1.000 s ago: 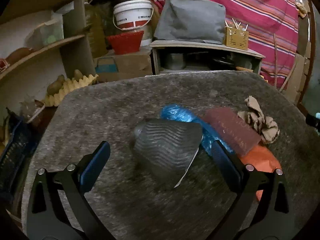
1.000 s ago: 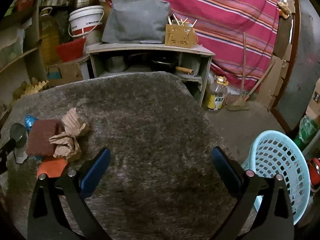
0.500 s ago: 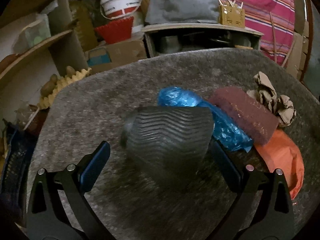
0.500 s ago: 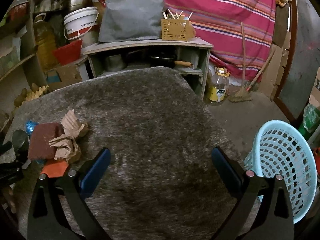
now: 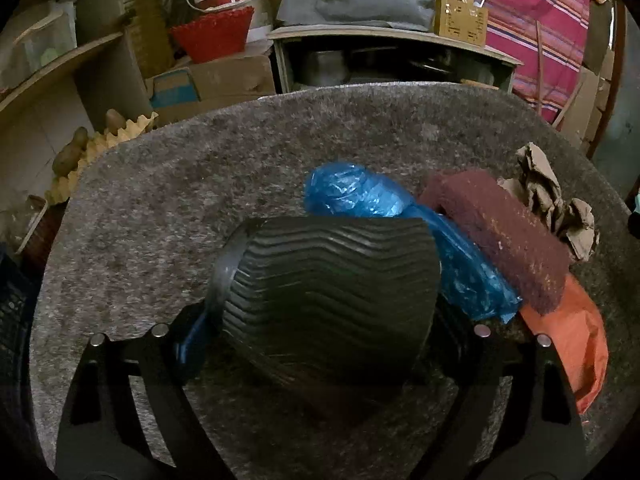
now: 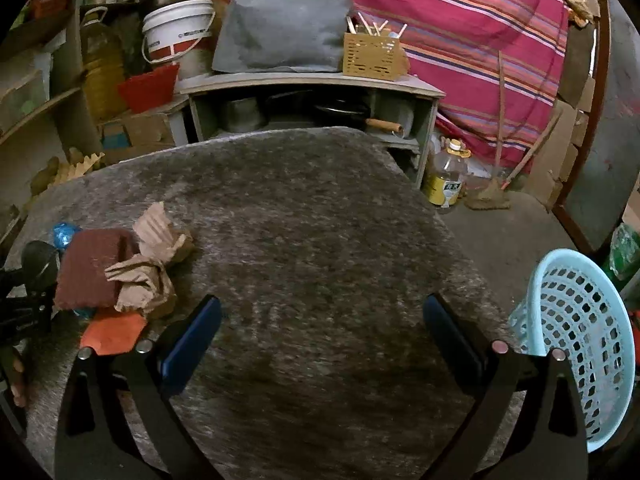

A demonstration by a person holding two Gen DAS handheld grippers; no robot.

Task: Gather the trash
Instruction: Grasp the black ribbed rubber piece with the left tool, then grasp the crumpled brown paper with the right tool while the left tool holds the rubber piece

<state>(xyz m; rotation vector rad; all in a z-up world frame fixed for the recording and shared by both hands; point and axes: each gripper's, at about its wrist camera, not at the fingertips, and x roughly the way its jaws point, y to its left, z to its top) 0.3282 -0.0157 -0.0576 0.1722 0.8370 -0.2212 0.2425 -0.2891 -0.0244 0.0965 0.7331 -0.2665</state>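
A crushed black ribbed paper cup (image 5: 328,292) lies on the grey carpeted table (image 5: 200,184), between the fingers of my left gripper (image 5: 320,332), which is open around it. Behind it lie a blue plastic bag (image 5: 360,196), a maroon scrub pad (image 5: 504,236), crumpled brown paper (image 5: 548,200) and an orange wrapper (image 5: 576,344). My right gripper (image 6: 320,336) is open and empty over bare carpet. In the right wrist view the same pile sits at the left: scrub pad (image 6: 90,268), brown paper (image 6: 150,272), orange wrapper (image 6: 114,332). The cup (image 6: 38,262) shows there with the left gripper at it.
A light blue plastic basket (image 6: 580,340) stands on the floor right of the table. Behind the table stand a low shelf (image 6: 312,80) with pots, a white bucket (image 6: 176,32), a red tub (image 6: 148,86) and a bottle (image 6: 448,176) on the floor. Shelves are at the left.
My left gripper has moved forward and down until the black cup sits between its fingers. The right gripper has shifted slightly and stays open.
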